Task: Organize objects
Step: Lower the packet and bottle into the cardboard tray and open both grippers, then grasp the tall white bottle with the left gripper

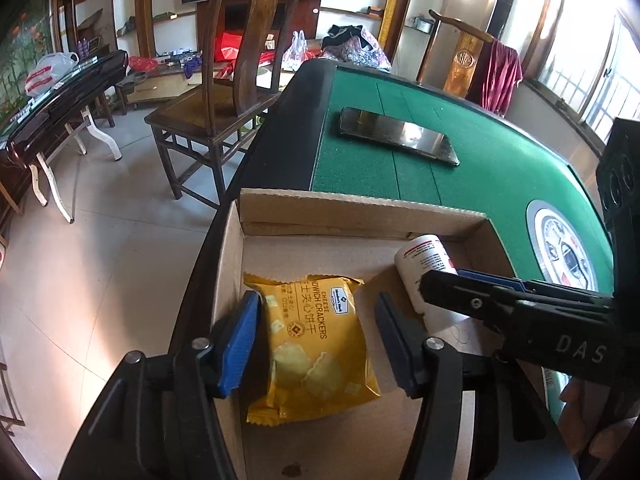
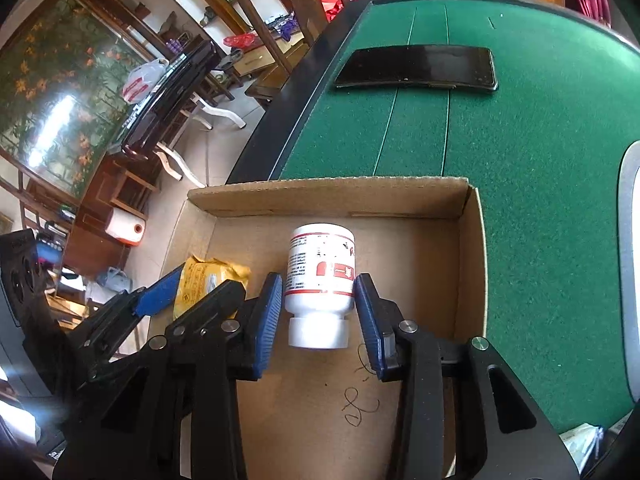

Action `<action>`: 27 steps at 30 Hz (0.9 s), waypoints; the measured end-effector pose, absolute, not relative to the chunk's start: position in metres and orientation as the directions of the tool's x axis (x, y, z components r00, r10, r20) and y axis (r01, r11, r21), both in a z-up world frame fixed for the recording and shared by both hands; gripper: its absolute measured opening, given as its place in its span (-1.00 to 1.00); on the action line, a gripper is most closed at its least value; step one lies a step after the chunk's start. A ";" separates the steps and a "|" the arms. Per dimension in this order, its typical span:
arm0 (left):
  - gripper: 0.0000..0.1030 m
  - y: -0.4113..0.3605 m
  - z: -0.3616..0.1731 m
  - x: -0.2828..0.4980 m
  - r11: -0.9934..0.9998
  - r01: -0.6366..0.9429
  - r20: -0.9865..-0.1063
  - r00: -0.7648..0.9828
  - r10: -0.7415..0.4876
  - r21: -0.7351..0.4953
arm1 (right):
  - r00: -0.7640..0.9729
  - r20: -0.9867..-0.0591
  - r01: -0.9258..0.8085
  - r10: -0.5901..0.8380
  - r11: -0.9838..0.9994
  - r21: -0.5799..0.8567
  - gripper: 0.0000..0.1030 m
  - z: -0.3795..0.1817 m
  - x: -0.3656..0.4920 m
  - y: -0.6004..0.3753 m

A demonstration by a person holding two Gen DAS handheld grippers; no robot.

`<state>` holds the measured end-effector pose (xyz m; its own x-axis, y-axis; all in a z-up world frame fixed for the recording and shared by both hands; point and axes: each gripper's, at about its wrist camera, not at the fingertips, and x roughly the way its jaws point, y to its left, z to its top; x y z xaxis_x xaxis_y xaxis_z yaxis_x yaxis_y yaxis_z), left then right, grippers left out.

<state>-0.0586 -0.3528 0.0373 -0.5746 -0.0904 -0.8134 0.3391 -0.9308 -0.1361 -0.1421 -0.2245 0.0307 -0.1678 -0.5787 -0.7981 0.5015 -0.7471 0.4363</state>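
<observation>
Looking along our left gripper (image 1: 316, 344), we see its blue pads spread apart on either side of a yellow cracker packet (image 1: 316, 350) that lies flat on the floor of a cardboard box (image 1: 360, 210); neither pad presses on it, so the packet is released. Our right gripper (image 2: 318, 320) stands around a white bottle (image 2: 320, 276) lying on its side in the same box, cap toward us; a thin gap shows at each pad, so we read it as let go too, though the gaps are slight. Both things sit inside the box, the packet to the left of the bottle. The box rests on a green felt table (image 2: 540, 128), with a black phone (image 2: 416, 68) lying farther back. Beyond the table edge we see a wooden chair (image 1: 228, 80) on a tiled floor.
</observation>
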 end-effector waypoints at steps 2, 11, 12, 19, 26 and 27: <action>0.16 -0.353 0.040 -0.055 -0.927 0.346 -0.811 -0.578 -0.088 -0.147 | -0.174 -0.794 0.503 -0.583 -0.745 0.437 -0.25 0.035 -0.140 -0.220; 0.25 -0.326 0.070 -0.015 -0.921 0.324 -0.744 -0.666 -0.061 -0.215 | -0.206 -0.740 0.528 -0.640 -0.709 0.467 -0.26 0.061 -0.108 -0.164; 0.28 -0.320 0.075 -0.009 -0.922 0.313 -0.729 -0.682 -0.053 -0.226 | -0.226 -0.728 0.544 -0.647 -0.704 0.457 -0.26 0.067 -0.097 -0.155; 0.33 -0.251 0.101 0.027 -0.947 0.175 -0.648 -0.760 0.043 -0.269 | -0.320 -0.609 0.559 -0.726 -0.663 0.497 -0.26 0.082 -0.036 -0.064; 0.39 -0.150 0.085 0.031 -0.972 -0.069 -0.672 -0.712 0.205 -0.223 | -0.337 -0.525 0.590 -0.781 -0.610 0.529 -0.26 0.090 0.005 0.046; 0.39 -0.134 0.078 0.027 -0.974 -0.100 -0.692 -0.689 0.216 -0.205 | -0.366 -0.523 0.582 -0.770 -0.628 0.517 -0.26 0.090 0.010 0.060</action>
<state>0.0273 -0.1340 0.0778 -0.6887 0.2158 -0.6922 -0.0995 -0.9738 -0.2046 0.0097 0.0598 0.0901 -0.3658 -0.7700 -0.5228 0.5821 -0.6276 0.5170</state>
